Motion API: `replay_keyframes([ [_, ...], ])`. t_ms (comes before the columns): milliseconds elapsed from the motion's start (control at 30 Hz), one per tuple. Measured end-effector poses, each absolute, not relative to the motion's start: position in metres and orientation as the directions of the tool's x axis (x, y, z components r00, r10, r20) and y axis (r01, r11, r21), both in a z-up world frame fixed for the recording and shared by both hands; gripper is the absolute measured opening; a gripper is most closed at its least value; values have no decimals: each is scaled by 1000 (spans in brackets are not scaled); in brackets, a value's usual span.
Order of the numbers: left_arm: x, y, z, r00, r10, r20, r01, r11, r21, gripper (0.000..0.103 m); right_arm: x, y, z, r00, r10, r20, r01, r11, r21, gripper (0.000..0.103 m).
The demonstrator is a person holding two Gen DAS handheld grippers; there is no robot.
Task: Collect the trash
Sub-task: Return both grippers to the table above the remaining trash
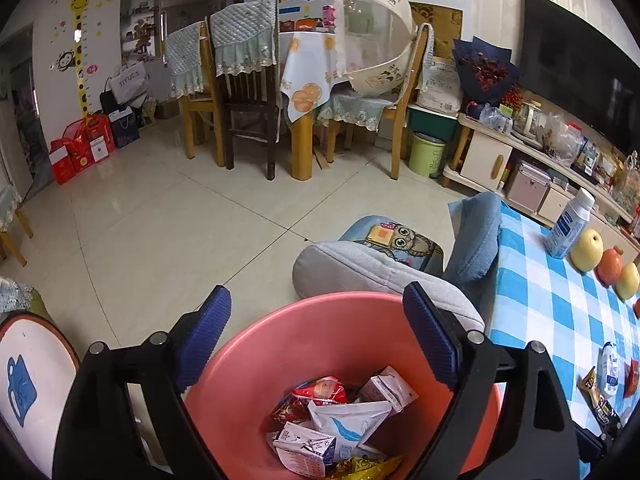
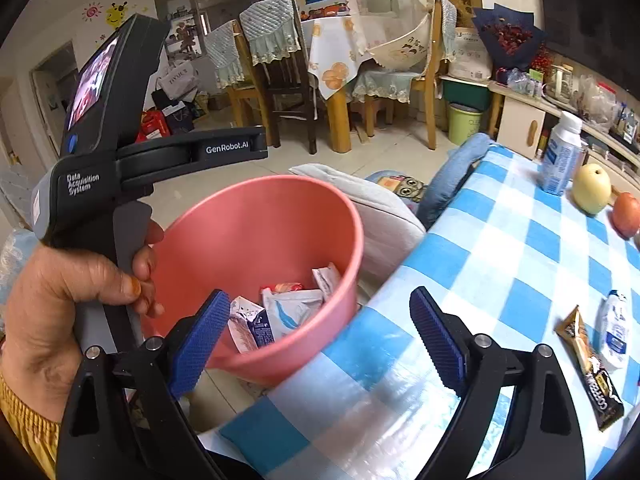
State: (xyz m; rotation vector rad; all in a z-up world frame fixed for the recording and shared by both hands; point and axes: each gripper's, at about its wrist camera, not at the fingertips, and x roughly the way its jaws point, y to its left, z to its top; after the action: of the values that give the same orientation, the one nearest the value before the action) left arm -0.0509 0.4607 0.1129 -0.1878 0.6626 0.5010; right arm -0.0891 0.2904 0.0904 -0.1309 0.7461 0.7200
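The left gripper is seen spread wide, with nothing pinched between its blue ribbed pads; directly beneath and ahead of it a pink bin is framed between the two fingers. At the bottom of that bin, crumpled trash is piled: flattened white cartons, a white pouch with a blue mark, red wrappers and a yellow wrapper at the near edge. The right gripper is likewise held apart and grasps nothing; its left finger overlaps the near rim of the bin in the picture, while its right finger hangs over a blue-and-white checked tablecloth. To the left of the right gripper, a hand is wrapped around the grey handle of the other tool, beside the bin's outer wall. To the right of the right gripper, a dark coffee sachet and a small white packet are left lying side by side on the cloth. Further ahead and to the right, a white bottle with a blue label is stood upright, with a yellow pear just beside it and an orange fruit next along. Beyond the bin, grey and blue cushions are seen against the table's edge.
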Motion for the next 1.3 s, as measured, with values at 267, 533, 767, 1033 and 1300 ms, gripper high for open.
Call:
replay_keyframes([
  [267, -45, 444, 112, 674, 394, -625, -476, 879, 42, 91, -94, 278, 89, 535, 524, -663, -629, 771, 102, 91],
  [533, -36, 426, 112, 676, 396, -622, -449, 890, 79, 92, -97, 265, 86, 556, 499, -665, -626, 777, 60, 91],
  [767, -27, 404, 111, 680, 392, -619, -413, 903, 118, 93, -96, 247, 85, 568, 485, -665, -612, 789, 52, 91],
  [1033, -18, 378, 111, 684, 392, -615, -379, 912, 159, 93, -93, 221, 85, 583, 471, -662, -588, 807, 56, 91],
  [1300, -8, 350, 109, 697, 385, -605, -337, 921, 197, 93, -90, 193, 88, 609, 456, -650, -559, 827, 56, 91],
])
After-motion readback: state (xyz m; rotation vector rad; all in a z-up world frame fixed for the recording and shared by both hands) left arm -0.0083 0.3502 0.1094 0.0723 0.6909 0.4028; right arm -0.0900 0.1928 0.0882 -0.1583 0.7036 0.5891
